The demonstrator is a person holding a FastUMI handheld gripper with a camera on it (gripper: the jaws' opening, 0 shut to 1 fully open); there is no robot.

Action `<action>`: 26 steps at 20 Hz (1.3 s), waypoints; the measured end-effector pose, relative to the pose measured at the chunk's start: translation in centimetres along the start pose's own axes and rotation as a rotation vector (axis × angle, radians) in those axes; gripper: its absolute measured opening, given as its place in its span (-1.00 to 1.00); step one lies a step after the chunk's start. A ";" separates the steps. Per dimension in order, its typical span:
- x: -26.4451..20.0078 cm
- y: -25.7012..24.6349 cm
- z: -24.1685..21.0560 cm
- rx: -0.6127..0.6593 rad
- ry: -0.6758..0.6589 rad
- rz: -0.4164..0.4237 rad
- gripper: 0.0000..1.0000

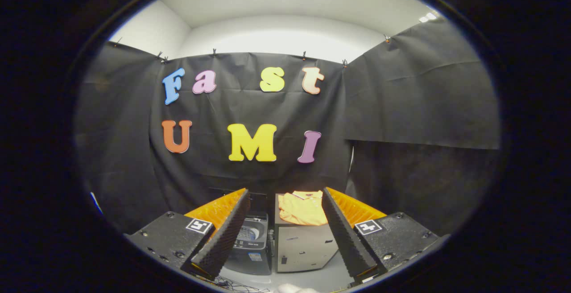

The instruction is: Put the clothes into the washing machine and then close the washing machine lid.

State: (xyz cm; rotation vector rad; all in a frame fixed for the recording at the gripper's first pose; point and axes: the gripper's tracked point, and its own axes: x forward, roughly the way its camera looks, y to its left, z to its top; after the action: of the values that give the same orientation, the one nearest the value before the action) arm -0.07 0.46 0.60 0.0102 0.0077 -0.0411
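A folded yellow garment (302, 208) lies on top of a grey box-like cabinet (299, 246), beyond my fingers and toward the right one. Left of the cabinet stands a small dark washing machine (250, 244) with its lid raised at the back; its top panel shows beside my left finger. My gripper (285, 195) is open, both fingers spread wide, and nothing sits between them. It is well short of the garment and the machine.
Black cloth walls close the booth behind and on both sides of the machine and cabinet. A pale floor (312, 279) runs from the fingers to the two units, with thin cables (232, 286) lying on it near the left finger.
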 end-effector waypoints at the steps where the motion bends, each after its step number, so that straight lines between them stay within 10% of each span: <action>1: -0.1 0.0 0.0 0.004 -0.002 0.001 1.00; 13: 2.9 -0.7 1.6 -0.013 -0.013 -0.013 1.00; 26: 19.4 -7.5 4.6 -0.031 -0.034 -0.010 1.00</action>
State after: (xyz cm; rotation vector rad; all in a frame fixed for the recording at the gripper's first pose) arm 19.02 -7.90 4.97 -0.0213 -0.0252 -0.0512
